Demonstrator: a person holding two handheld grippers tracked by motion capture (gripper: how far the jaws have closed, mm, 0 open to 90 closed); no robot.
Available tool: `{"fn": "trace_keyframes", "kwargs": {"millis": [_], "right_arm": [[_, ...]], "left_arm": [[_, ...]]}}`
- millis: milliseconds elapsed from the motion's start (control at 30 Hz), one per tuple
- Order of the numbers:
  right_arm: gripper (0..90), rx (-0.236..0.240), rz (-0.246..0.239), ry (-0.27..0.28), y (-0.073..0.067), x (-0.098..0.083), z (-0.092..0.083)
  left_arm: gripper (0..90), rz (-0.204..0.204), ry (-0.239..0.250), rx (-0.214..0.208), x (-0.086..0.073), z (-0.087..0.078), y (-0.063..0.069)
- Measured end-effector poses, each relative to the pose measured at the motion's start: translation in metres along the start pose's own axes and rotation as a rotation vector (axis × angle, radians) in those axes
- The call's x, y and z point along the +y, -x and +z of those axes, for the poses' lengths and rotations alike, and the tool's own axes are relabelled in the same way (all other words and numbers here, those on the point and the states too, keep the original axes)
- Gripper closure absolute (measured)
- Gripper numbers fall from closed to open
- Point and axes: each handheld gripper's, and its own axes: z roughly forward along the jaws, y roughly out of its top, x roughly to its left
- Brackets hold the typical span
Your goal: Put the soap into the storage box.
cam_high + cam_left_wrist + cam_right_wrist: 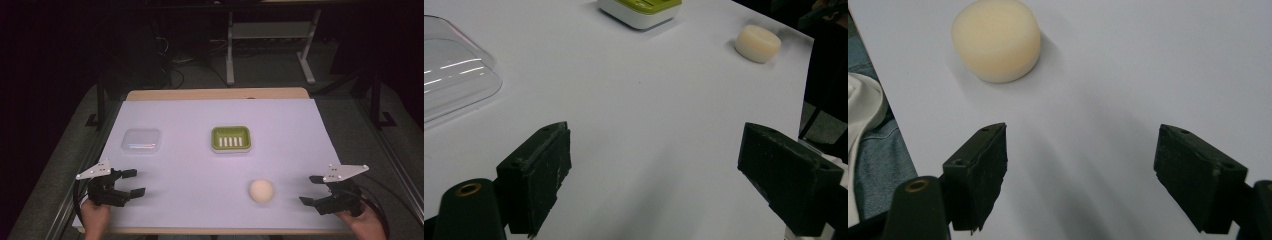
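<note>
Left gripper [134, 182]: hovering, jaws apart, holding nothing.
Right gripper [311, 189]: jaws apart (nothing gripped), facing the soap [262, 191].

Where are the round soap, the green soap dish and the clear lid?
round soap [261, 190], high view, middle of its top.
green soap dish [230, 138], high view, its slotted middle.
clear lid [141, 140], high view, its flat top.

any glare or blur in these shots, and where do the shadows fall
High view: dim, dark surroundings, soft focus. Left gripper view: streaks of glare on the clear lid, near jaws blurred. Right gripper view: the soap is sharp, its shadow falling to its right.
</note>
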Motion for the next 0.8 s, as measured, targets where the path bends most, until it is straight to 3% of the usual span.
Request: {"fn": "trace_keyframes", "kwargs": {"millis": [800], "right_arm": [[19.2,0.036,-0.048,-0.024,-0.016,0.019,0.013]], "left_arm": [[13.2,0.004,0.005,-0.008,0.001,0.0,0.003]]}}
